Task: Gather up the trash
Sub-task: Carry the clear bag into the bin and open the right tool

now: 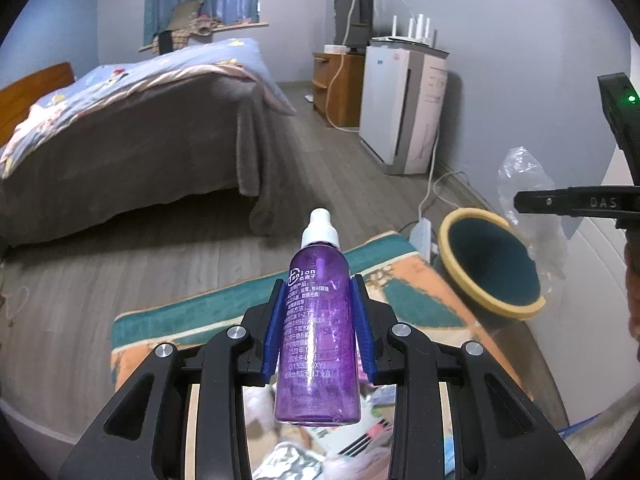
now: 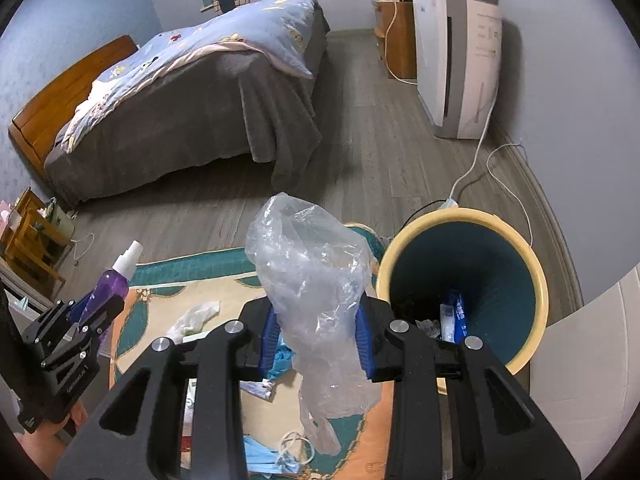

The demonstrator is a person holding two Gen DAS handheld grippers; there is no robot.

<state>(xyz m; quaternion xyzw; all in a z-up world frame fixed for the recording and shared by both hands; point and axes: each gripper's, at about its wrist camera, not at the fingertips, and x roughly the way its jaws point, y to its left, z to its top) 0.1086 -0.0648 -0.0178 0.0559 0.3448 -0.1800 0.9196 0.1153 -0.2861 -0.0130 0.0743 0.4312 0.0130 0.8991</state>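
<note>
- A purple bottle (image 1: 318, 328) with a white cap is held tight in the left gripper (image 1: 319, 330), above the rug (image 1: 420, 304).
- A crinkly clear plastic bag (image 2: 316, 300) is pinched in the right gripper (image 2: 316, 334).
- Both should be carried over the round yellow-rimmed bin (image 2: 516, 236), then let go.
- The soft bag may cling.

Purple spray bottle clamped in the left gripper beside a waste bin

The left gripper (image 1: 318, 330) presses its blue pads on a translucent purple plastic spray bottle (image 1: 318, 340) with a white nozzle, above a patterned teal and orange rug (image 1: 208, 312); right of the bottle stands a round bin with a yellow rim and teal inside (image 1: 490, 264), and over the bin's right edge the right gripper (image 1: 520, 200) grips a crumpled clear plastic bag (image 1: 524, 176)
</note>
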